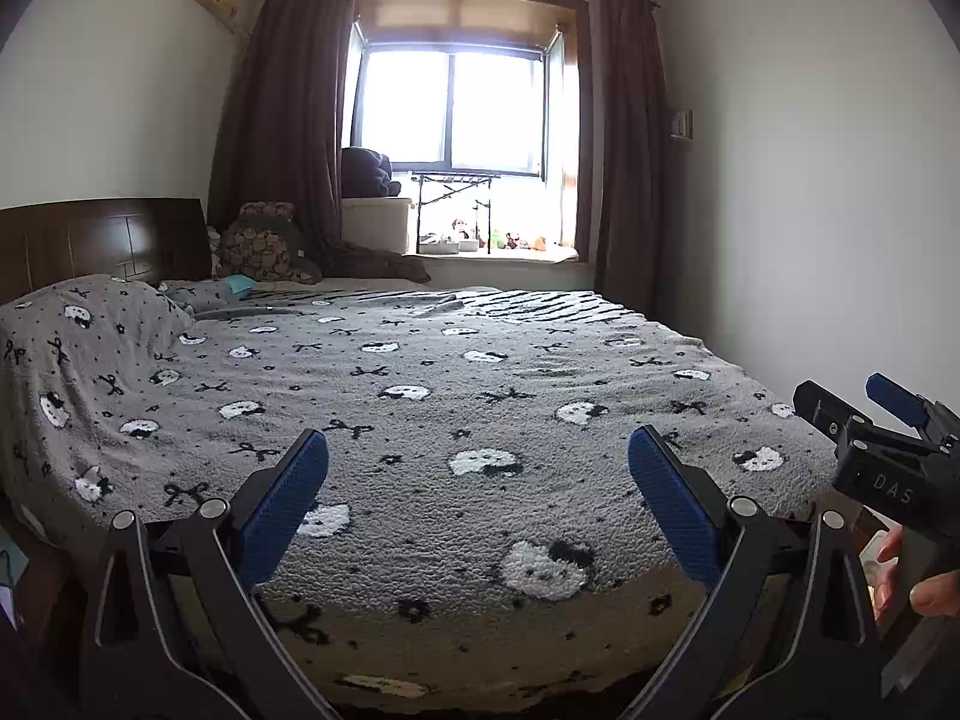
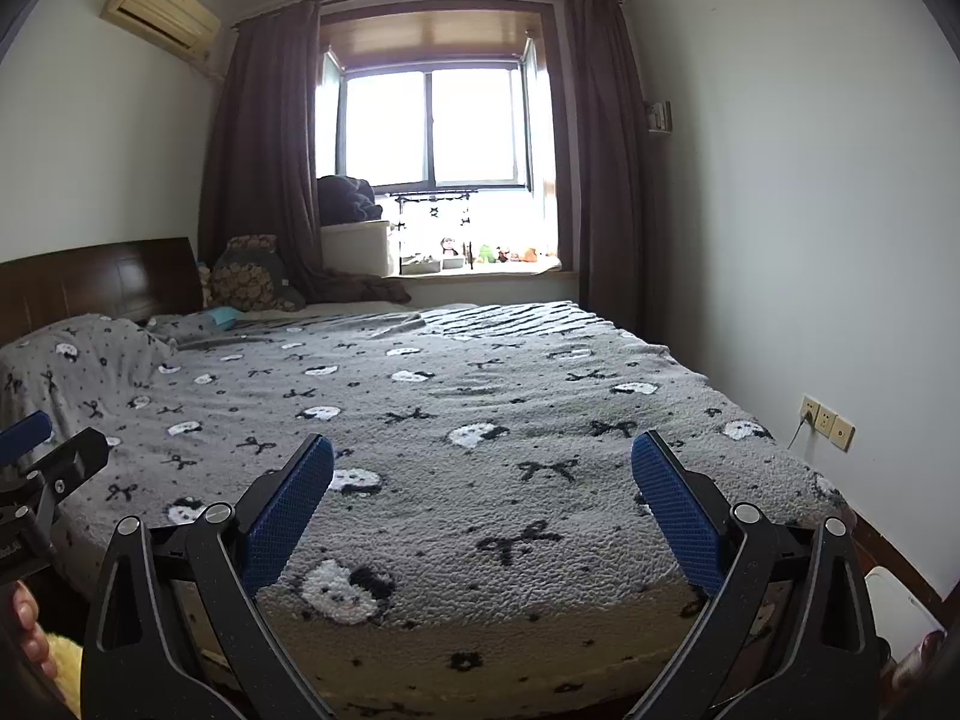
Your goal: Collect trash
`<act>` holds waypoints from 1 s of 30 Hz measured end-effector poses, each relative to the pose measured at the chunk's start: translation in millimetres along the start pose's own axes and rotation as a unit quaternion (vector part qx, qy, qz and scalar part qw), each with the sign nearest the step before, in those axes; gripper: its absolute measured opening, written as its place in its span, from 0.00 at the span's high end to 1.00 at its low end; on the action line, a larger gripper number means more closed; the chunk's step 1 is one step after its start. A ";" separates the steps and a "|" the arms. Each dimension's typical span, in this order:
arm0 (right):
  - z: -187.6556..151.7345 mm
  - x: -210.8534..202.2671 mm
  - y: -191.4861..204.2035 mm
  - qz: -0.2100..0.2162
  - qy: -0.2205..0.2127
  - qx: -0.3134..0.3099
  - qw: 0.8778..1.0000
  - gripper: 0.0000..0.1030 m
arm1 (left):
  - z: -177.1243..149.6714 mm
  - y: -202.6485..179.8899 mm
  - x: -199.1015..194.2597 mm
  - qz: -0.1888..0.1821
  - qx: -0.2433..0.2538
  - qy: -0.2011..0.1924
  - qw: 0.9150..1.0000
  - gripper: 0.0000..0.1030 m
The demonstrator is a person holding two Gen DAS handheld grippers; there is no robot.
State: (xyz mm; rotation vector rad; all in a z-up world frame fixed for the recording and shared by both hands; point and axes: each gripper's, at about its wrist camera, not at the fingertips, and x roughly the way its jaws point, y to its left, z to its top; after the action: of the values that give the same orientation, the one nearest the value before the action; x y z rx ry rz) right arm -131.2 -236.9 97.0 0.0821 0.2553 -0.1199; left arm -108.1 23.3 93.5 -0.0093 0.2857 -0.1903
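Both grippers, left (image 1: 478, 504) and right (image 2: 482, 507), hung wide open and empty over the bed's (image 2: 540, 540) foot edge; with no trash visible, a grab might snag the blanket (image 1: 420, 408).

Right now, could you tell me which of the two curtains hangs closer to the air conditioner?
The left curtain, beside the air conditioner on the left wall. The right curtain hangs across the window, by the bare right wall.
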 end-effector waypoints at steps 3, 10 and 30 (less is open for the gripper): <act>-0.3 -0.1 -0.1 0.001 0.000 0.000 1.000 0.03 | -0.1 0.1 0.2 -0.001 0.001 0.000 1.000 0.08; -0.6 0.6 0.6 0.001 0.000 0.000 1.000 0.03 | 0.2 -0.7 0.5 0.000 0.001 0.001 1.000 0.08; -2.0 0.6 2.1 0.004 0.004 0.003 1.000 0.03 | -2.7 8.6 5.8 0.043 -0.015 0.015 0.999 0.08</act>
State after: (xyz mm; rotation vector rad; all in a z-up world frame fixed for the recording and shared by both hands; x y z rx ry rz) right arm -130.8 -234.7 95.1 0.0901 0.2619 -0.1134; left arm -101.8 30.7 89.0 -0.0245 0.3190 -0.1000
